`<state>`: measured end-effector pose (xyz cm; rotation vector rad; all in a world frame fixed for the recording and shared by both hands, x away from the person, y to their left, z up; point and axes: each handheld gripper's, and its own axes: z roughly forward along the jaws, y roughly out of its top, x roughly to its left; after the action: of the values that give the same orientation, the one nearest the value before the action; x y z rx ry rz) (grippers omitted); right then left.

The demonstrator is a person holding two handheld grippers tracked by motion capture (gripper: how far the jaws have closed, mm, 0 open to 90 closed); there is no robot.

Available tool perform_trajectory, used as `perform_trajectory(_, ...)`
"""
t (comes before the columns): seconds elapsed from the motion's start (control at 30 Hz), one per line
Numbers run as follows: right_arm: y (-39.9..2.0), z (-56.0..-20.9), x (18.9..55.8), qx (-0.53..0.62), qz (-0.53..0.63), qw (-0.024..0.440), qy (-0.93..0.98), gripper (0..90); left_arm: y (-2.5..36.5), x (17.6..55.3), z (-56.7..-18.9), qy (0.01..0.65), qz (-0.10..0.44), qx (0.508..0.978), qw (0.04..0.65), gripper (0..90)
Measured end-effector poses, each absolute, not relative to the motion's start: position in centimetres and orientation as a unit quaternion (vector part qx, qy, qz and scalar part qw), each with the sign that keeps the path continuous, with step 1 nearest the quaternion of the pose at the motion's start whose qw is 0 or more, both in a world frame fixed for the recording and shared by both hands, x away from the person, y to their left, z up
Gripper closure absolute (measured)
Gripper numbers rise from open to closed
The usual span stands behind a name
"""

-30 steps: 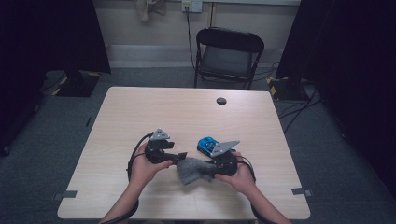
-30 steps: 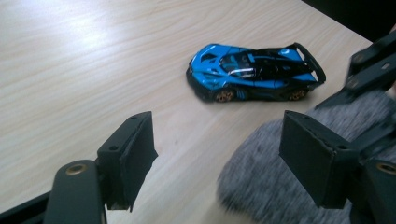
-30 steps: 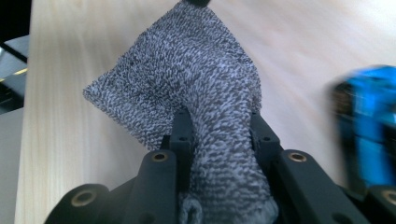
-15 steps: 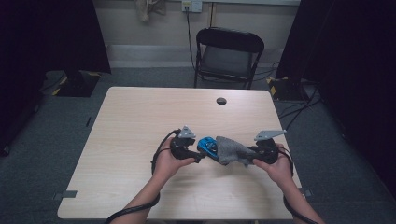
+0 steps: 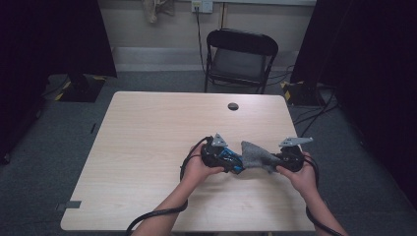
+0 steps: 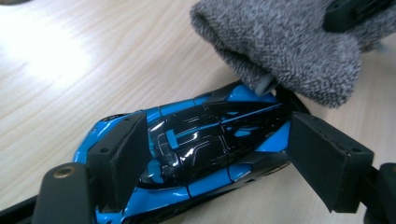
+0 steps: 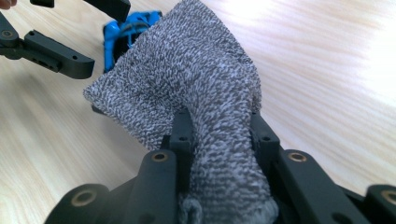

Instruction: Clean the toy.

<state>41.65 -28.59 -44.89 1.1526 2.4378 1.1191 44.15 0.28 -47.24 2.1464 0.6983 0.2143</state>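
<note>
Glossy blue-and-black toy car (image 6: 196, 140) sits on the light wooden table (image 5: 147, 137), nearer the front edge, right of centre. L gripper (image 6: 210, 154) straddles it: jaws have just been opening, and there's a gap on the right pad (image 6: 327, 163), while the other pad sits against or very close to the body, so no real grip. R gripper (image 7: 219, 135) is clamped tight on a bunched grey knitted cloth (image 7: 187, 84), whose free end drapes over the car's far end.

Likely step: wiping or covering the car w/ the cloth. To do it well: re-close L gripper on the car's sides to steady it, then drag the cloth along the body w/ the R, keeping it flat, not wadded.

Hard to tell: car's far end is under the cloth; wheels mostly hidden; can't say whether the cloth presses on the car or just rests.
</note>
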Motion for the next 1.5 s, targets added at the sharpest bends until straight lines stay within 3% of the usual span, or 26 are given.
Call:
perform_trajectory(0.53,-30.5,-46.9,40.0,0.412,0.334,0.131,0.838,67.5,-0.1,45.2,-48.5,0.287,0.102,0.855,0.419,9.9)
perform_trajectory(0.8,-29.4,-47.3,39.7,0.389,0.327,0.146,0.849,39.1,-0.1,45.2,-48.4,0.289,0.101,0.856,0.417,10.8)
perform_trajectory(0.93,-28.6,-46.6,40.1,0.366,0.331,0.150,0.857,38.6,-0.3,45.0,-48.1,0.272,0.096,0.858,0.425,15.2)
perform_trajectory(1.1,-27.4,-47.9,40.9,0.359,0.315,0.136,0.868,43.6,-1.2,45.1,-48.4,0.257,0.101,0.860,0.429,14.7)
perform_trajectory(1.3,-27.2,-47.9,40.7,0.362,0.318,0.121,0.868,64.9,-1.9,45.4,-49.2,0.257,0.095,0.855,0.441,6.2)
perform_trajectory(1.5,-27.7,-47.4,40.3,0.375,0.328,0.094,0.862,70.5,-1.7,45.4,-49.2,0.264,0.092,0.851,0.445,7.7)
